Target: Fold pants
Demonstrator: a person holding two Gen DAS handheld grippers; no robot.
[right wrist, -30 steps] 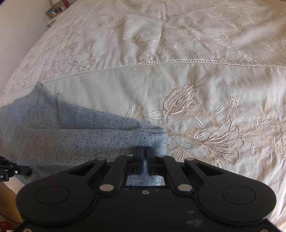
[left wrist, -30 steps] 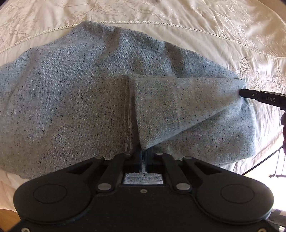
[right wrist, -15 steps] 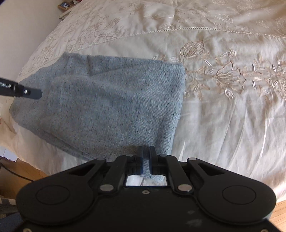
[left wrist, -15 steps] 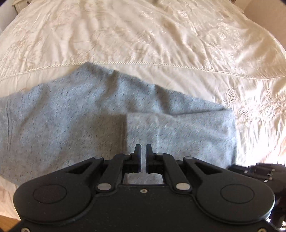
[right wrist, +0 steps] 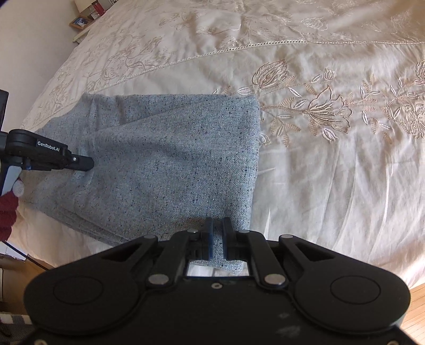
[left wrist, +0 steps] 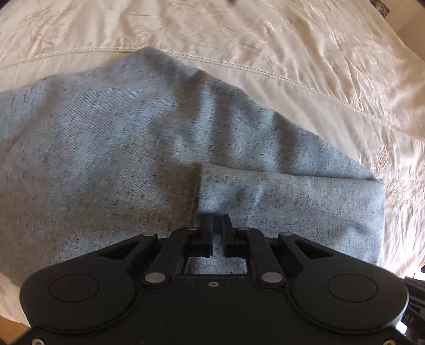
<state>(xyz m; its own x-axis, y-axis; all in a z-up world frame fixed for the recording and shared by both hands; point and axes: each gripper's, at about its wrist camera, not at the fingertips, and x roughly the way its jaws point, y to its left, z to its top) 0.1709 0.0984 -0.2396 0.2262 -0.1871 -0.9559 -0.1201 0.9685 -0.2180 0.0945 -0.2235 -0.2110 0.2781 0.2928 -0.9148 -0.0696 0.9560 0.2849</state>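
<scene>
The grey speckled pants (left wrist: 127,148) lie folded on the cream bedspread, near the bed's near edge; they also show in the right wrist view (right wrist: 170,164). A folded-over layer (left wrist: 292,196) lies on top at the right. My left gripper (left wrist: 215,225) hovers over the fold's near edge, its jaws nearly together with only a narrow gap and no cloth between them. It also shows from the side in the right wrist view (right wrist: 87,163). My right gripper (right wrist: 215,228) hovers over the pants' near right corner, jaws likewise nearly together and empty.
The cream embroidered bedspread (right wrist: 332,132) stretches far and right. A shelf with a framed picture (right wrist: 79,22) stands at the far left by the wall. Wooden floor (right wrist: 417,292) shows below the bed edge. A cable (right wrist: 24,258) hangs at the left.
A second ago both grippers were shut on the folded layer. They have let go and pulled back; the pants now lie flat, and both cameras have shifted slightly since half a second ago.
</scene>
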